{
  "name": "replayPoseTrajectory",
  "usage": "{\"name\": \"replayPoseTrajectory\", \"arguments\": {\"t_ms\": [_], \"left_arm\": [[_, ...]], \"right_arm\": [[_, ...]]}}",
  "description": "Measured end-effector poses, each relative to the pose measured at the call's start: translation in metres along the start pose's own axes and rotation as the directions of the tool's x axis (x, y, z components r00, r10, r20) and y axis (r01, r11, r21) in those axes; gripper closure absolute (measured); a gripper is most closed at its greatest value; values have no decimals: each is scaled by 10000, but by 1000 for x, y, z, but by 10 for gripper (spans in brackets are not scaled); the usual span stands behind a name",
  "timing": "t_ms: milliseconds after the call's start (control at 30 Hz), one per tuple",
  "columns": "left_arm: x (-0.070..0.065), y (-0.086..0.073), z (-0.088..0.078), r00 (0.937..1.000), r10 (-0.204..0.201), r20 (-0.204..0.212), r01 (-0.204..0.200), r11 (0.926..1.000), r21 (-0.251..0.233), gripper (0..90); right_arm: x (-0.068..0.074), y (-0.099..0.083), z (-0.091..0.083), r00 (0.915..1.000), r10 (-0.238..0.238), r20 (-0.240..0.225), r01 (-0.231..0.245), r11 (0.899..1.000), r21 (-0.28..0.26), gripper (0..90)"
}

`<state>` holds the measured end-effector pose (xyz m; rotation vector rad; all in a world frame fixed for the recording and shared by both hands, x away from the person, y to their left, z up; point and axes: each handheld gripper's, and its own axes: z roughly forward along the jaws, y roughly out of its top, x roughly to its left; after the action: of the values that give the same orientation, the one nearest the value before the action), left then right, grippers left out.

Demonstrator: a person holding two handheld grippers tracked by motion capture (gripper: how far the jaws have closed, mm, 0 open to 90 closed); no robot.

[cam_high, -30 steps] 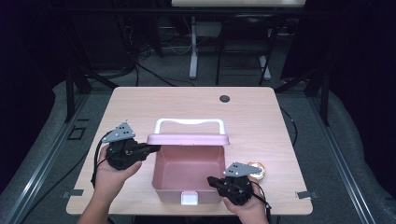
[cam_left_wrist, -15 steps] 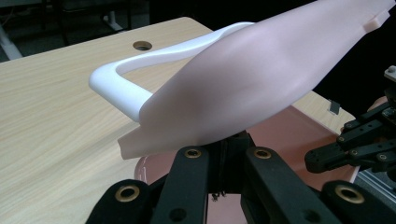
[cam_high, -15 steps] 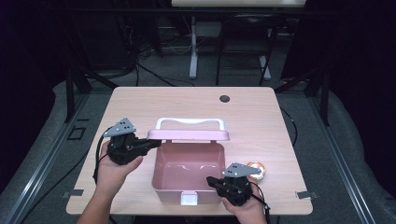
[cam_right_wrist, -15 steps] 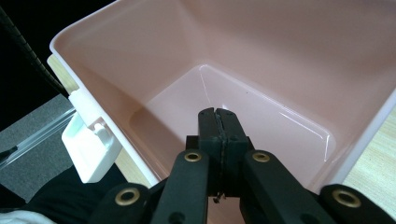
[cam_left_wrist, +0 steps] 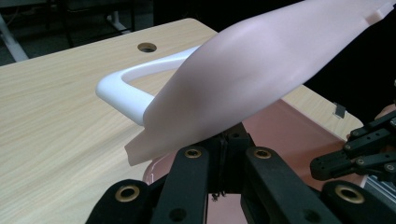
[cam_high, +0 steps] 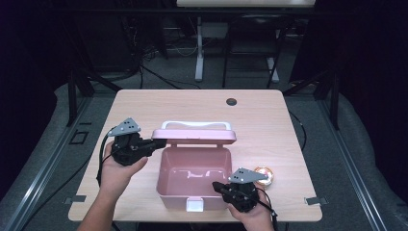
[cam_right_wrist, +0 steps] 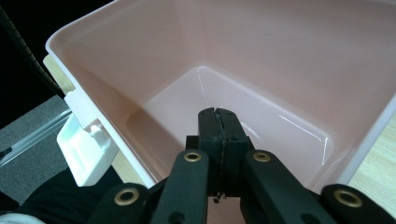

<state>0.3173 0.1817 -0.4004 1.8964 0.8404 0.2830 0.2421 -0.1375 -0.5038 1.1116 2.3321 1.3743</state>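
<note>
one lid edge rests on left gripper.

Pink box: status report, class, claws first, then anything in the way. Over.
Left claw shut, under lid edge, propping it open. Right claw shut, at pink box front rim, tips inside. Box empty. Small round item beside box, not obstructing.

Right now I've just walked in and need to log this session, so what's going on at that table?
A person works on a pink plastic box on the light wooden table with two hand-held tongs. The left tongs, shut, press against the edge of the box's hinged pink lid with its white handle, which stands partly raised. The right tongs, also shut and holding nothing, sit at the box's front rim, pointing inside. The box looks empty. A small round orange object lies beside it.
</note>
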Motion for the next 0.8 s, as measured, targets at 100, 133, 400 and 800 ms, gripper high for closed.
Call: {"name": "replayPoseTrajectory", "arguments": {"t_ms": [100, 133, 400, 800], "left_arm": [[0, 3, 1, 10000, -34, -84, 34, 10000, -44, 897], [1, 4, 1, 10000, -7, -93, 7, 10000, -7, 897], [4, 8, 4, 9999, -26, -170, 26, 10000, 37, 897], [8, 13, 6, 9996, -56, -269, 58, 9999, 107, 897]], "right_arm": [[0, 0, 0, 10000, -8, -11, 8, 10000, -5, 900], [0, 0, 0, 10000, -10, -11, 10, 10000, -5, 900], [0, 0, 0, 10000, -51, 2, 51, 10000, -1, 900], [0, 0, 0, 9999, -103, 3, 103, 9999, -21, 900]]}}
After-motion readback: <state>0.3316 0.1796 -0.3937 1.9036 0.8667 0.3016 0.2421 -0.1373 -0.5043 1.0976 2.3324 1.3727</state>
